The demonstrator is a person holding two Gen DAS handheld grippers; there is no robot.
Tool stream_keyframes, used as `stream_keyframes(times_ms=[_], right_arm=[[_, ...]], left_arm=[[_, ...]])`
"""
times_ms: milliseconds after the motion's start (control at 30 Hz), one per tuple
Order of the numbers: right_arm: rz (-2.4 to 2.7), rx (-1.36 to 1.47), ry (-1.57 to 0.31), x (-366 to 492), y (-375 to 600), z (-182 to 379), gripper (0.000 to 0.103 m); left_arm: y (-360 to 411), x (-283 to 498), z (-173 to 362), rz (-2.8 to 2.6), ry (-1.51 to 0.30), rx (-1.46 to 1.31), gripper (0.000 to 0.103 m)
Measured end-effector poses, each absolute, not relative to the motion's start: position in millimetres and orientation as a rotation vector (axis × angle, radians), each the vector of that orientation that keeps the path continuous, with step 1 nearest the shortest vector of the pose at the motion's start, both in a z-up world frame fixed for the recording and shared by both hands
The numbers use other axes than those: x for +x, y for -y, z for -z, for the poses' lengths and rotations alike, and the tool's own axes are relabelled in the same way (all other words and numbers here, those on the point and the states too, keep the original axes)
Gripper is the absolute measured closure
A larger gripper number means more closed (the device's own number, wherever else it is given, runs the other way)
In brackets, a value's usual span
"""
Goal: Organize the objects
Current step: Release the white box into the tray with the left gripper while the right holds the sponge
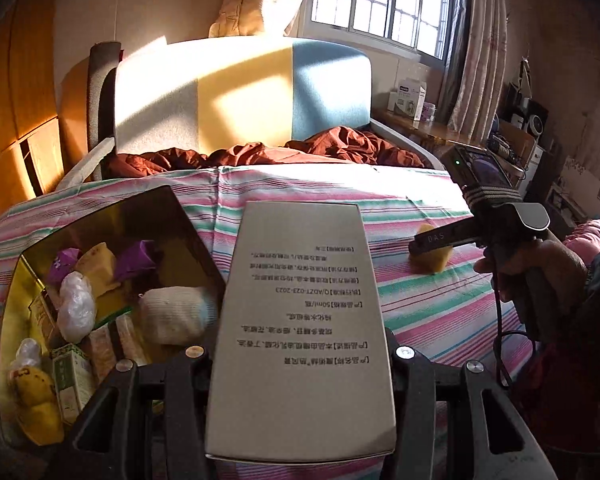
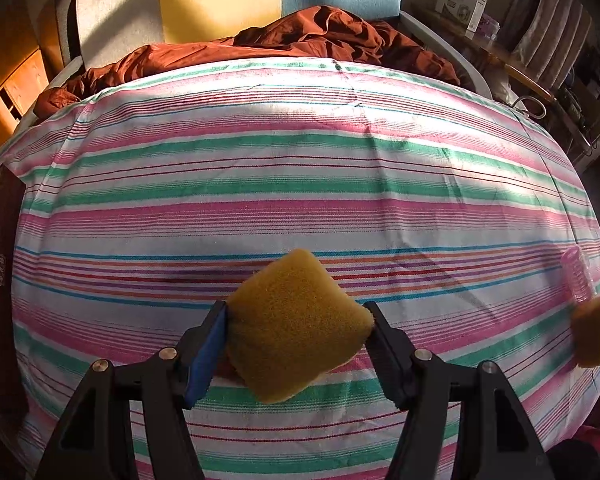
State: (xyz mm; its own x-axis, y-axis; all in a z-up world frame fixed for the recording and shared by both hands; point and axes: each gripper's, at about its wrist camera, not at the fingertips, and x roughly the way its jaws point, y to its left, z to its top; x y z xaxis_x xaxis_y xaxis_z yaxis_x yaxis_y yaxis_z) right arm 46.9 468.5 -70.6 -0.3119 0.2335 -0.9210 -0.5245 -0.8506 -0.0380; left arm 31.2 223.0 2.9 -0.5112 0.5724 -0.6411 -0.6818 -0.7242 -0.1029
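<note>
My left gripper (image 1: 300,356) is shut on a silver carton (image 1: 300,320) printed with black text, held above the striped bedsheet (image 1: 420,312), just right of an open gold tin box (image 1: 100,220). The tin holds several small things: yellow sponges, purple wrapped pieces, white bundles, small cartons. My right gripper (image 2: 296,340) is shut on a yellow sponge (image 2: 296,328), low over the sheet (image 2: 300,160). In the left wrist view the right gripper (image 1: 424,244) shows at right with that sponge (image 1: 432,262).
A second yellow sponge (image 2: 590,336) and a pink hair roller (image 2: 576,276) lie on the sheet at the far right. A rumpled rust-red quilt (image 2: 300,40) lies at the headboard. The tin's dark edge (image 2: 0,280) shows at far left.
</note>
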Motion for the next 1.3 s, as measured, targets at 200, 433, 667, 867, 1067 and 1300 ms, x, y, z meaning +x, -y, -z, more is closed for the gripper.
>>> stream_keyframes(times_ms=[200,433,667,867,1067,1300], right_arm=[[-2.195,-1.472,-0.344,46.9,-463.9,67.8,0.036],[-2.195,-1.472,-0.311,44.6,-462.9,66.0,0.036],[-2.192,-1.476,-0.267,43.4,-461.0,65.6,0.036],[-2.186,-1.478,-0.245,41.7,-458.2,66.4,0.036],[-2.187,-1.478,-0.236,41.5,-457.7,66.1,0.036],[-2.189,-1.481,-0.229,40.7,-457.5,65.7,0.036]], left_arm=[[-140.8,-14.4,-10.9,-2.404,-0.059,-0.944,0.053],[-52.4,-62.7,4.3,-2.596,0.094,-1.116,0.053],[-35.5,-87.2,17.4,-2.684,0.052,-1.190,0.052],[-49.5,-110.7,19.4,-2.659,0.043,-1.225,0.052],[-55.2,-145.0,30.0,-2.581,0.116,-1.357,0.052],[-73.8,-175.7,46.2,-2.570,0.022,-1.433,0.044]])
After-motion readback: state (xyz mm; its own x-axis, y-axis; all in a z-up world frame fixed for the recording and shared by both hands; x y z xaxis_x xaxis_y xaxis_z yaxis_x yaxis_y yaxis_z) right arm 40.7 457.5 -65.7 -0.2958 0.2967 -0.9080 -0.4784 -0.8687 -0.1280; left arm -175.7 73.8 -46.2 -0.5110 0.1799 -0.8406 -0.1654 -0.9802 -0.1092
